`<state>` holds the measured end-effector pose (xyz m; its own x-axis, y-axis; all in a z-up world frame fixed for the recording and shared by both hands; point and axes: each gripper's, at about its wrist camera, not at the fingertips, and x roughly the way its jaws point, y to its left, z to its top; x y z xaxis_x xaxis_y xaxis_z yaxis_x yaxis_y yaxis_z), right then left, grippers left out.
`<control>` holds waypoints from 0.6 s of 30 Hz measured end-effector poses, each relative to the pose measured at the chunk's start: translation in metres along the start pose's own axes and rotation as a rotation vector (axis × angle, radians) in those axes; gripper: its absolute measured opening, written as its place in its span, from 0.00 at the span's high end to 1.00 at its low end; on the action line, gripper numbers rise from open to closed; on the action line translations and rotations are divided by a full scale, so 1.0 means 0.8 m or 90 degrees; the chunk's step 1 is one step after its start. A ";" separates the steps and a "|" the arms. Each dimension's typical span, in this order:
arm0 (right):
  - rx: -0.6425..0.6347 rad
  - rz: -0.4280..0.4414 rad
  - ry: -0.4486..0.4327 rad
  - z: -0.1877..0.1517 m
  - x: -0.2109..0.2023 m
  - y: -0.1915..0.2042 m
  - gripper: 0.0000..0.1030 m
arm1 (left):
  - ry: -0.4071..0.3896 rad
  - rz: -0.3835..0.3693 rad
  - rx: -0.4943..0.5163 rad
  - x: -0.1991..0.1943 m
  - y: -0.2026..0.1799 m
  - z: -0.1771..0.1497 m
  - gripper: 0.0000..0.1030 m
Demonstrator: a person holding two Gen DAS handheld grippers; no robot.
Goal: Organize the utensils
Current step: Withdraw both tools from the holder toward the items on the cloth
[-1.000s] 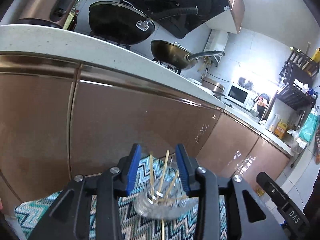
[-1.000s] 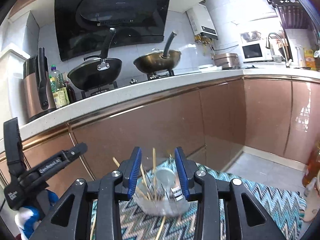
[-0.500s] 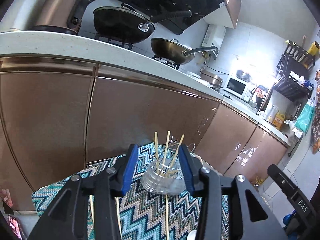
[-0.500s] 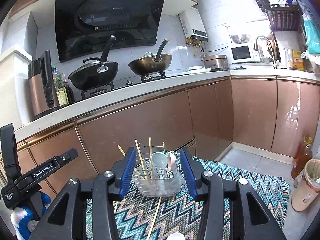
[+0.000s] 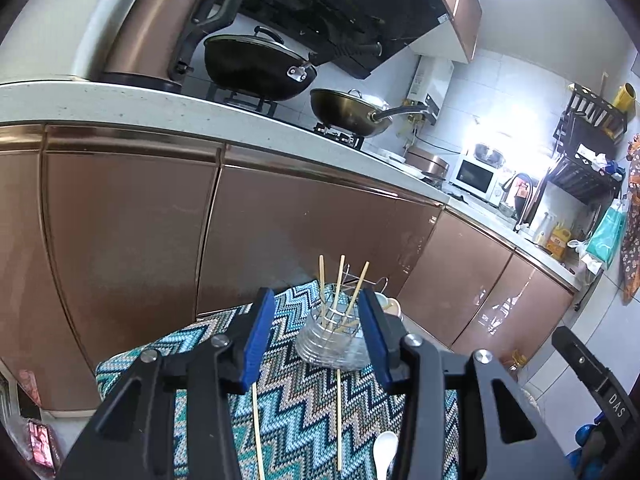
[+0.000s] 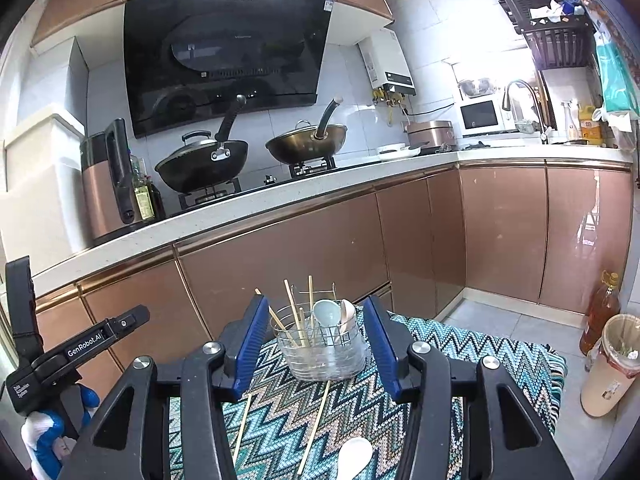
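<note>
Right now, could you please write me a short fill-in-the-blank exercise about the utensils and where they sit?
1. The utensil holder stands on a zigzag-patterned ____.
2. Loose on the cloth in front of the holder lie two chopsticks and one white ____.
3. Inside the holder, the spoons stand to the ____ of the upright chopsticks in the right wrist view.
4. The right hand-held gripper holds ____.

Missing words: cloth; spoon; right; nothing
</note>
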<state>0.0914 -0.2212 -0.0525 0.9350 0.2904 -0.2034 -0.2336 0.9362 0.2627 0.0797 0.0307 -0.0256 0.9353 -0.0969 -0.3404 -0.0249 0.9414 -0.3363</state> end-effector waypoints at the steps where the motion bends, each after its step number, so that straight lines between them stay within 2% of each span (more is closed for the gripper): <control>1: 0.001 0.000 -0.001 0.000 -0.004 -0.001 0.53 | 0.001 0.000 0.000 -0.003 0.000 -0.001 0.57; 9: 0.019 0.000 0.008 -0.005 -0.018 -0.012 0.51 | 0.025 0.014 0.012 -0.015 0.000 -0.013 0.55; 18: 0.025 -0.012 0.068 -0.033 0.004 -0.027 0.51 | 0.119 0.027 -0.002 0.028 0.021 -0.037 0.55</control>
<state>0.0920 -0.2352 -0.0838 0.9047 0.2949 -0.3076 -0.2040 0.9335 0.2950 0.0901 0.0352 -0.0648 0.8517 -0.1157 -0.5112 -0.0645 0.9448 -0.3212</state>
